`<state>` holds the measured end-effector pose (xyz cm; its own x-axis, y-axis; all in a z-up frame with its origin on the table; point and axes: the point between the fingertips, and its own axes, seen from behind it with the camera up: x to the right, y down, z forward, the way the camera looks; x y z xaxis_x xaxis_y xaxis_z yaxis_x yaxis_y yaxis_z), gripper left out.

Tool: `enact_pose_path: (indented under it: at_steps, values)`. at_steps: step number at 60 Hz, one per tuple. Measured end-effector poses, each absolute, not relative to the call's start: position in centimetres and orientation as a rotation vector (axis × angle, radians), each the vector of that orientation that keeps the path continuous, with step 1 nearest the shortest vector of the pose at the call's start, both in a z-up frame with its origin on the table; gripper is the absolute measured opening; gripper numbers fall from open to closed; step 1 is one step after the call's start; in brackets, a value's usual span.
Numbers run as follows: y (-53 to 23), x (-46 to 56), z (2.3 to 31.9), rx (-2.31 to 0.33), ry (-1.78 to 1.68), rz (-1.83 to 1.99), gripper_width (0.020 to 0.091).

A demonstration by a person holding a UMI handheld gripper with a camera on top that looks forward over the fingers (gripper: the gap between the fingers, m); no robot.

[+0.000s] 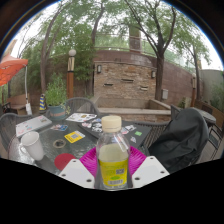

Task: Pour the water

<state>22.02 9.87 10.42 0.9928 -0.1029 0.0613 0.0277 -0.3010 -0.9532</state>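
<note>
Gripper view: bottle pinched between claw fingers over patio table

Gripper view, outdoors. Claw [112,172] is clenched on a clear plastic bottle [113,153], yellow cap, yellow-green label; both pink pads [91,160] press its sides. Bottle sits upright, right between the fingers, cap poking up ahead of them. Beyond the fingers: dark round table [60,142] with scattered papers. White mug [31,146] ahead and off to the claw's left. Dark bag or jacket [180,140] ahead to the right, slumped at the table edge. Far beyond: brick wall [125,78], trees, red umbrella [9,70] far left.
</note>
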Motion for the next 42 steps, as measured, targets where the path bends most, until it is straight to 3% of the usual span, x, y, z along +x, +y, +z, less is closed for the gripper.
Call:
enact_pose_path:
  at_steps: [12,17,20,29,36,42]
  values:
    - [16.0,16.8,24.9,-1.724,-0.435,-0.522,0.0373]
    - [18.2,11.0,26.8,-1.592,-0.806,-0.776,0.0373]
    - [18.9,7.2,25.3,-1.458,-1.048,-0.894,0.0371]
    - [17.9,-1.2,16.7,-1.039,-1.689,-1.151,0.0369]
    - [18.2,-1.9,14.3,-0.780,-1.959,-1.287,0.0370]
    - [18.1,-3.0,14.9,-0.633,-2.021,-1.356,0.0371]
